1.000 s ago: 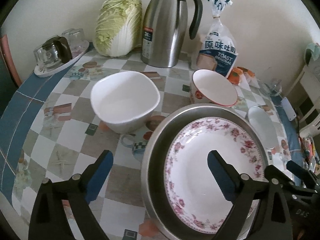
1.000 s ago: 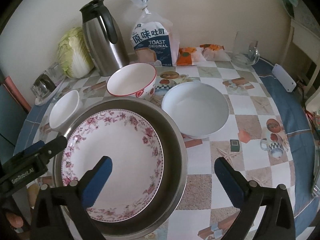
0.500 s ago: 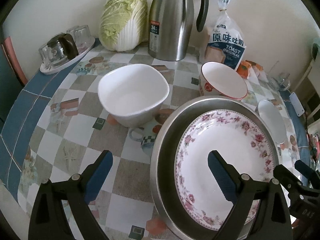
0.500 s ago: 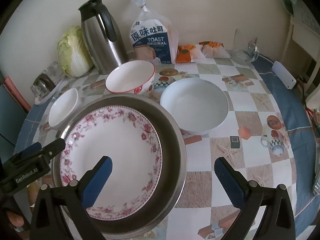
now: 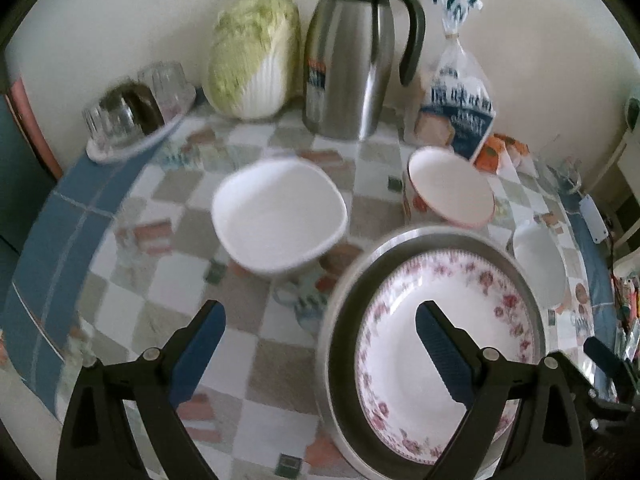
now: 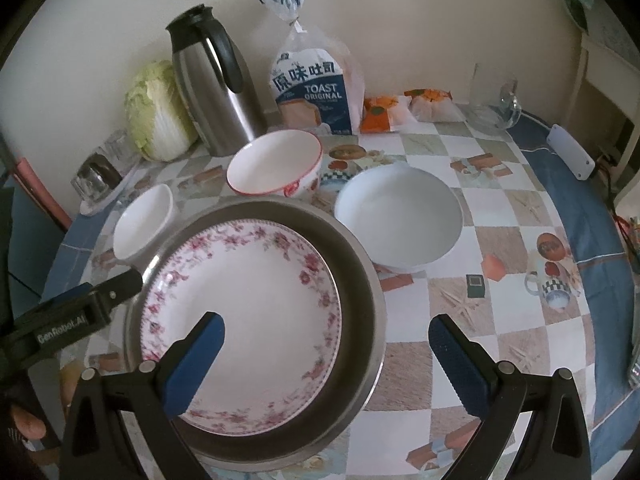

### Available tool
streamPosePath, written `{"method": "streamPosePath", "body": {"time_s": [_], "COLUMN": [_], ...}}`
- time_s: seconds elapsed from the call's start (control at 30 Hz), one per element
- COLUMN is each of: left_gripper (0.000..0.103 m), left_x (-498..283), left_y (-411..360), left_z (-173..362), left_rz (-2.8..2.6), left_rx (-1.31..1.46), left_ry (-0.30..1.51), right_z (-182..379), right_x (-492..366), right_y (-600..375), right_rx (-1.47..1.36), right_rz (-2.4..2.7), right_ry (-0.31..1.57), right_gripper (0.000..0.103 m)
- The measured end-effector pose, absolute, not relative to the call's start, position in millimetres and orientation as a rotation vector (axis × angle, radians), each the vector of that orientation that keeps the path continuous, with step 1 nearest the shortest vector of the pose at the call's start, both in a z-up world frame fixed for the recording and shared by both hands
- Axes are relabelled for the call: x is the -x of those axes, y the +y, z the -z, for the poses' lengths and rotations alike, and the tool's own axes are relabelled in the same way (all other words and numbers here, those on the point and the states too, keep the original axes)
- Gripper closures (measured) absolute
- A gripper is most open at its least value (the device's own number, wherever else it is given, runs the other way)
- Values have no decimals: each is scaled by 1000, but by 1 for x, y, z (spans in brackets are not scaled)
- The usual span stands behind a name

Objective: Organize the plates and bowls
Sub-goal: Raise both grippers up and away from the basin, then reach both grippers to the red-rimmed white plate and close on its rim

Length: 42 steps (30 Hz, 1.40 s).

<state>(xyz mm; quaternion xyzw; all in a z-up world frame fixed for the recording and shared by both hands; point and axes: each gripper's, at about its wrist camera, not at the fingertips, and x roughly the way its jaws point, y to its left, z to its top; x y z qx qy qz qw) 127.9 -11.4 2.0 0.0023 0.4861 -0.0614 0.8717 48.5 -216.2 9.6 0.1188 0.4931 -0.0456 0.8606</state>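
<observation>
- Checked surface (image 6: 500,208) against a pale wall carries the dishes.
- Floral plate (image 6: 244,300) lies inside a steel basin (image 6: 360,280).
- Red-rimmed bowl (image 6: 276,166) and two white bowls (image 6: 400,220) stand just behind.
- Left hand-held gripper (image 5: 320,344) and right hand-held gripper (image 6: 326,350) both gape, empty.

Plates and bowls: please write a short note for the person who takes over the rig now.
Left claw: open, empty, above the table between the white square bowl and the steel pan.
Right claw: open, empty, over the pan's right rim.
Done: the floral plate lies inside the pan.
Left: the red-rimmed bowl, the large white bowl and the white square bowl stand separately on the table, none stacked yet.
</observation>
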Motion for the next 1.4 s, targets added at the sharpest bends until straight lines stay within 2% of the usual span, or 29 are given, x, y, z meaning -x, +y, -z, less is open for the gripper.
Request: {"method": "streamPosePath", "body": {"time_s": [0.4, 0.9, 1.1, 1.23, 1.4], "left_gripper": [7, 7, 7, 7, 7], "left_x": [-170, -241, -270, -281, -295], "left_y": [-8, -32, -46, -63, -82], "left_z": [-70, -95, -80, -51, -6], "left_rz": [154, 198, 236, 256, 286], "left_rx": [-29, -25, 6, -8, -37], "left_ry": [942, 886, 956, 1026, 1140], "right_z": [-63, -86, -72, -52, -23], "right_x": [-76, -148, -176, -193, -208], "right_y": [-224, -243, -256, -256, -255], "right_rx": [-274, -234, -266, -232, -237], "right_rz": [99, 83, 80, 97, 72], "right_ry": [967, 998, 1022, 1051, 1095], "right_gripper": [0, 0, 0, 0, 6]}}
